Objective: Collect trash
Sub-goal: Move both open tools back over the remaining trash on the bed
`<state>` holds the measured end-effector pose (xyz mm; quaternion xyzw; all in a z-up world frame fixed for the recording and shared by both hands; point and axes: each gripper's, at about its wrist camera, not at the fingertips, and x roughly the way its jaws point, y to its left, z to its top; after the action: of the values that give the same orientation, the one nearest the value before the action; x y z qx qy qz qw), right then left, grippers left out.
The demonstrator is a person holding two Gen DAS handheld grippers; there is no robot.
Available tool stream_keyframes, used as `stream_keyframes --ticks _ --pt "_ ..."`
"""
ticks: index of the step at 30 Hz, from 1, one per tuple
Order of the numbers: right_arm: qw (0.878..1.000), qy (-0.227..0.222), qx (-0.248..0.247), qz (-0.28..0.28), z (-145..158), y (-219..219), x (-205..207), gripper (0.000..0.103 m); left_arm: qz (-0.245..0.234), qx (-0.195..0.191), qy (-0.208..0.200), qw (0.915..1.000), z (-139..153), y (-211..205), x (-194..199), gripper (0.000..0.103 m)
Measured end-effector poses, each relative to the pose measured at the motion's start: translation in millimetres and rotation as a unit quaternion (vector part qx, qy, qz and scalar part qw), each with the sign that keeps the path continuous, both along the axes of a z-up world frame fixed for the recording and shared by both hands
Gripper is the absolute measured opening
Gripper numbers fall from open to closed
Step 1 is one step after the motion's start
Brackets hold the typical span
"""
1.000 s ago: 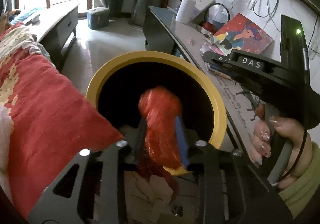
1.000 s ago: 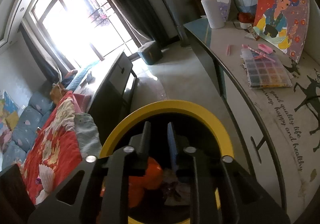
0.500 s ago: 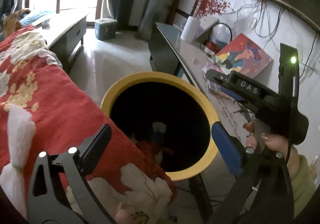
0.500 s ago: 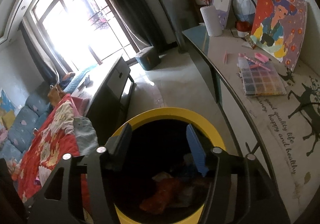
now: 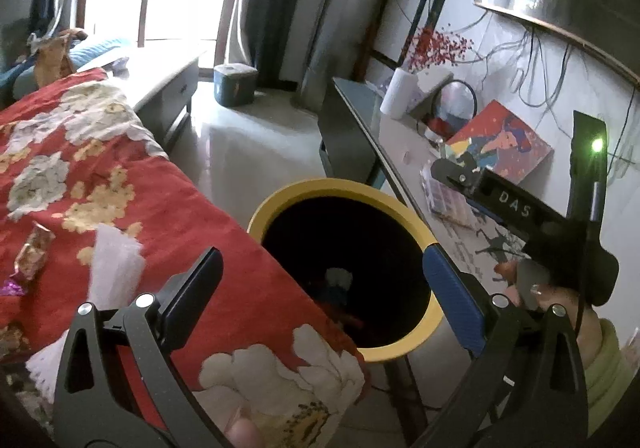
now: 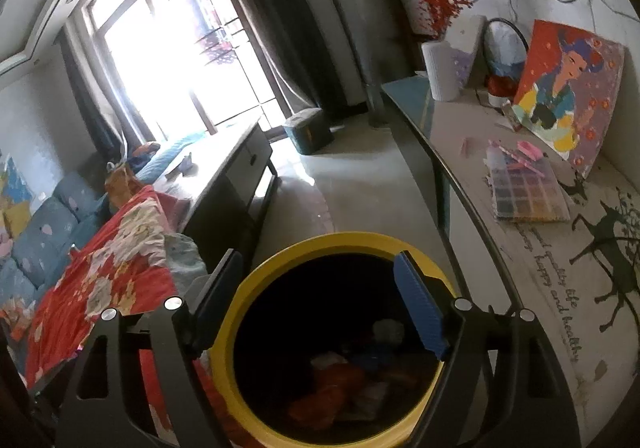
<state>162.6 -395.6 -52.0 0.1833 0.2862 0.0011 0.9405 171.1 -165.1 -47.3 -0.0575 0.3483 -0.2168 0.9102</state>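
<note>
Yellow-rimmed and dark inside, the trash bin point(image 6: 340, 344) sits directly ahead of and below the right hand-held gripper point(image 6: 318, 306), whose jaws are spread wide and empty, straddling the bin's mouth. That placement reads as a drop position: anything let go here would fall straight in. At the bottom lie crumpled red and orange wrappers point(image 6: 332, 392) with some pale and bluish scraps beside them, so the bin is partly filled. The left hand-held gripper point(image 5: 324, 288) is also wide open and holds nothing; the bin point(image 5: 344, 268) lies between its fingertips and a little beyond, at the edge of a red floral blanket point(image 5: 120, 188) that spreads out to the gripper's left. On that blanket, far to the left of the left hand-held gripper, rest a gold candy wrapper point(image 5: 34, 250) and, nearer, a white crumpled tissue point(image 5: 114, 264), likely the next trash to collect, with a purple scrap at the frame's edge that is too cropped to identify. To the right of both grippers runs the tabletop point(image 6: 560, 248), carrying a bead organiser box point(image 6: 528, 194), a colourful painting point(image 6: 568, 88) leaning on the wall, and a white vase point(image 6: 440, 68) of red berries; none of these looks like rubbish. The bin seems parked between bed and tabletop so either hand reaches it easily.
</note>
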Motion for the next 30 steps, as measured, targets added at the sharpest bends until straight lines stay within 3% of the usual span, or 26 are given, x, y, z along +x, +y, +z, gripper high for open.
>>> stream_keyframes --ticks 30 --pt "0.992 -0.046 -0.032 0.115 47.9 102.9 -27.6 0.081 0.103 -0.014 -0.081 0.9913 48.4 92.7 -39.9 0.092"
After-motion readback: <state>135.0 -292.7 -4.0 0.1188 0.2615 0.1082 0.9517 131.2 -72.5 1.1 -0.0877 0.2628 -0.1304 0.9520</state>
